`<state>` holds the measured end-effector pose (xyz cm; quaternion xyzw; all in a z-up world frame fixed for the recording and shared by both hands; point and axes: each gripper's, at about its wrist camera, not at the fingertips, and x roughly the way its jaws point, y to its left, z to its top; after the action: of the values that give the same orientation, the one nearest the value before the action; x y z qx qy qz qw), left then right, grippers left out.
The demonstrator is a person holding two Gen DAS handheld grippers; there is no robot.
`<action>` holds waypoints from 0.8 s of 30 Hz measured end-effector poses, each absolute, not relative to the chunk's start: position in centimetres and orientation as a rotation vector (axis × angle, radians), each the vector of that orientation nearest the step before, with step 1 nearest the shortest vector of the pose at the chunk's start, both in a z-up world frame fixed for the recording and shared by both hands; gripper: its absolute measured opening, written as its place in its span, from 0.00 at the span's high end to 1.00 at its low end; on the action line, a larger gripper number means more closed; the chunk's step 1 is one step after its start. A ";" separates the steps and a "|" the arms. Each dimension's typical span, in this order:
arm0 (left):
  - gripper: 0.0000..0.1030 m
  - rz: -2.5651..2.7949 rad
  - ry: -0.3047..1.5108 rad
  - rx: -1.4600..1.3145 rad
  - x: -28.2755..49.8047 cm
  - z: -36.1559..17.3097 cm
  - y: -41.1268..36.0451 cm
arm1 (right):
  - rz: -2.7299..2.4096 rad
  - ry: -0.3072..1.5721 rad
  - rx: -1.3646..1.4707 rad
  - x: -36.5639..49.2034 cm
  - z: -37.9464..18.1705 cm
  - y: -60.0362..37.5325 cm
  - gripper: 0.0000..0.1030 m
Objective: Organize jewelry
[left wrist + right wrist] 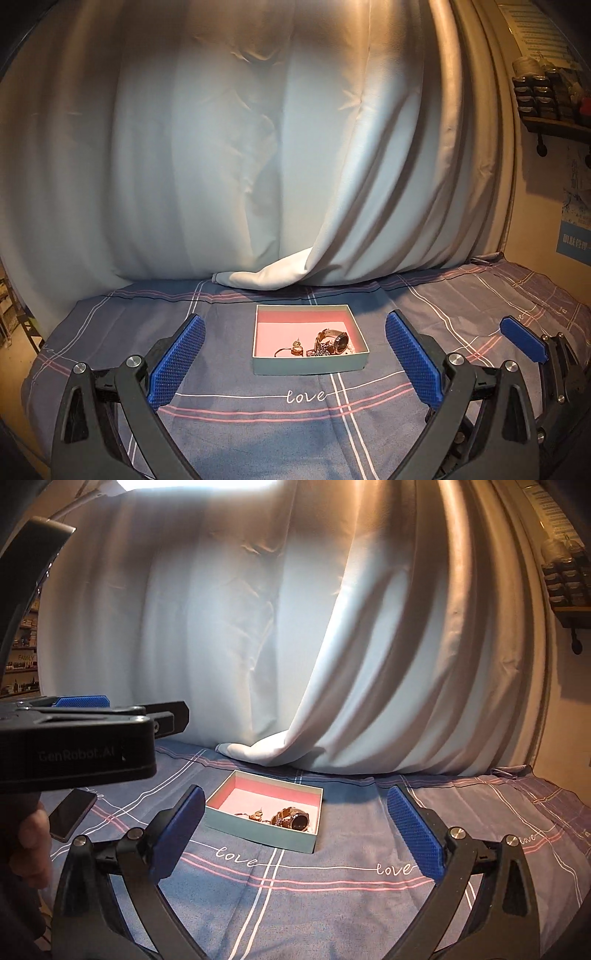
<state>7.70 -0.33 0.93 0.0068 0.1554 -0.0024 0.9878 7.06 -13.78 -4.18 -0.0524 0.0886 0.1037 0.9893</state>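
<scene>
Where claws (293, 360) gape, box (309, 363) ahead.

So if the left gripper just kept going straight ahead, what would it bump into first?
Probably the small pale green cardboard box holding jewelry; it sits centred ahead of the open left gripper. Depth is unclear, so it might pass above toward the white curtain.
</scene>
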 end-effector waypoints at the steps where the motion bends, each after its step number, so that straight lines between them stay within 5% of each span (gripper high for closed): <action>1: 0.06 -0.008 0.311 0.014 7.6 0.9 -0.4 | 0.205 0.179 -0.110 7.1 -4.2 -13.8 0.05; 24: 0.06 0.001 0.328 0.019 7.5 0.5 -0.3 | 0.223 0.216 -0.146 7.1 -4.5 -13.0 0.05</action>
<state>7.45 -0.34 0.55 0.0097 0.1633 0.0006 0.9865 7.06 -13.05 -4.48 -0.0725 0.1072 0.1110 0.9854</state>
